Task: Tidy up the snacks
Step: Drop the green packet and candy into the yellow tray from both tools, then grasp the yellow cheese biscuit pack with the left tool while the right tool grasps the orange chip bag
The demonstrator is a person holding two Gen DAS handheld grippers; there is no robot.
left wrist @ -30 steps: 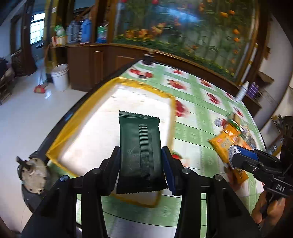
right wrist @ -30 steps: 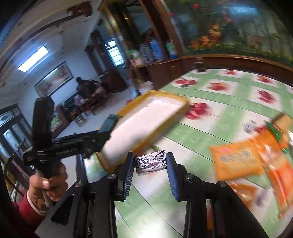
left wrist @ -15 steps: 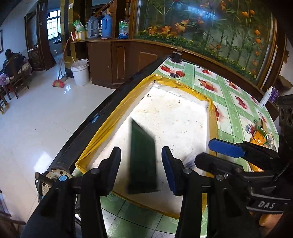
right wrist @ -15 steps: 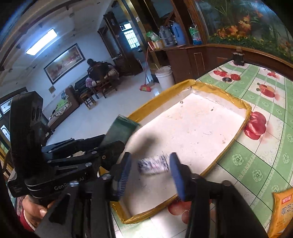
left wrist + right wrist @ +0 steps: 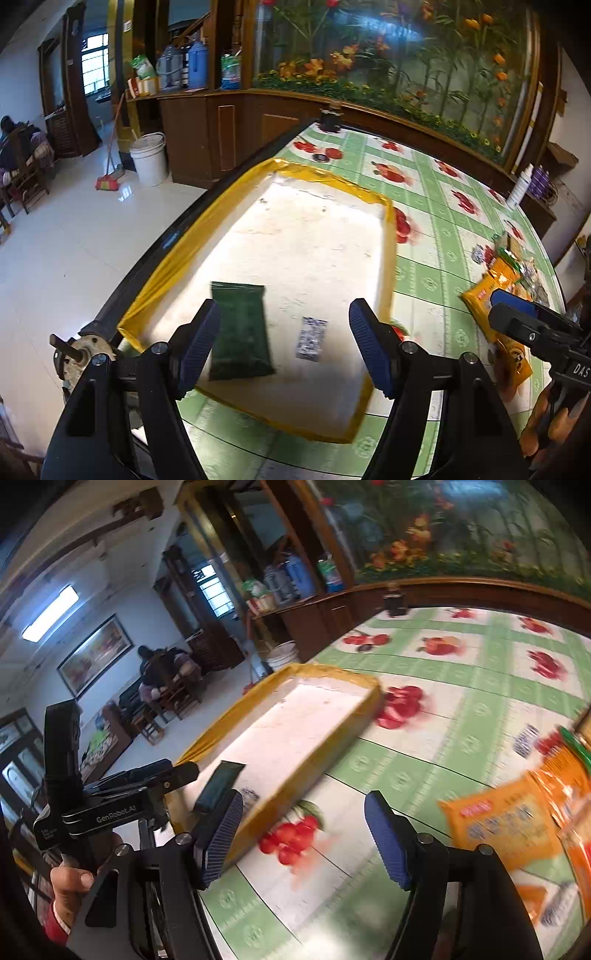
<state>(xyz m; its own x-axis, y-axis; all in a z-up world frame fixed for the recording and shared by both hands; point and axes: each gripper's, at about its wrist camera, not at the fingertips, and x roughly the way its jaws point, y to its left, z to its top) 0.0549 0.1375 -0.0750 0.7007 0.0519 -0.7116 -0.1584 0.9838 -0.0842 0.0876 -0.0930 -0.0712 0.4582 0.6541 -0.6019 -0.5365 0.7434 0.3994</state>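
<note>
A yellow-rimmed white tray (image 5: 384,206) lies on the green fruit-print tablecloth. In it lie a dark green snack pack (image 5: 240,328) and a small black-and-white candy packet (image 5: 312,338). My left gripper (image 5: 290,347) is open and empty above the tray's near end. My right gripper (image 5: 304,838) is open and empty over the cloth right of the tray (image 5: 354,716). The green pack (image 5: 219,786) shows there too. Orange snack bags (image 5: 506,830) lie to the right; they also show in the left wrist view (image 5: 491,291).
The table edge (image 5: 184,221) runs along the tray's left side, with floor, a white bucket (image 5: 149,158) and a broom below. A wooden cabinet and a flower mural stand behind. A white bottle (image 5: 521,184) stands at the far right.
Both grippers opened and let go: the green pack and the small candy packet dropped into the tray. The right gripper swung right, away from the tray toward the orange bags.
</note>
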